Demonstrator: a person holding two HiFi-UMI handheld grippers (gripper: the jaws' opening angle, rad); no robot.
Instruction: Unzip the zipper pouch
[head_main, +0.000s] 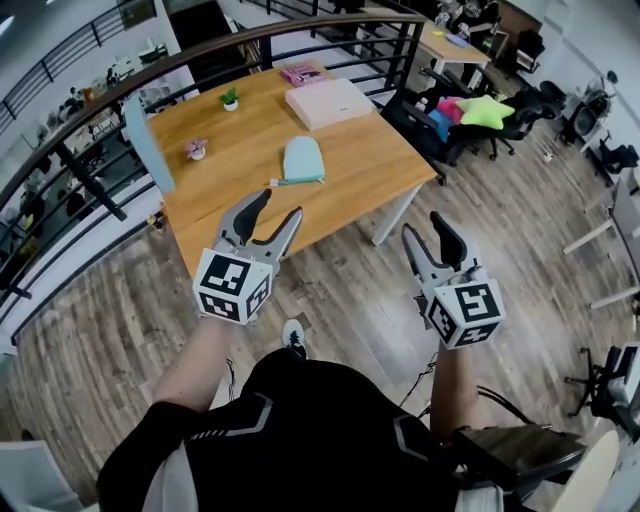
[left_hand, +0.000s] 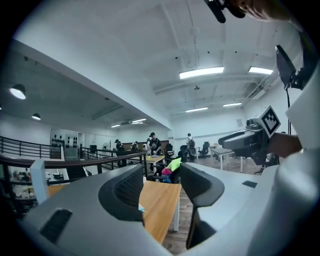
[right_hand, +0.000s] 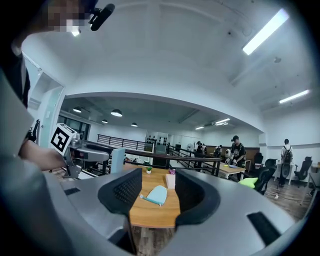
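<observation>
left gripper (head_main: 278, 206) and right gripper (head_main: 425, 226), both jaws apart, empty; beyond, one pouch (head_main: 303, 160) on one table (head_main: 250, 135)

The wooden tabletop (head_main: 365, 165) carried a pale blue pouch (head_main: 303, 160) near its middle, a thin pull trailing from its left corner. Behind the pouch lay a flat white box (head_main: 328, 102), with a pink item (head_main: 302, 73) just beyond. A green plant (head_main: 230, 99) and a pink plant (head_main: 196, 149) stood apart towards the left. A blue panel (head_main: 150, 143) stood upright at the left edge.
</observation>
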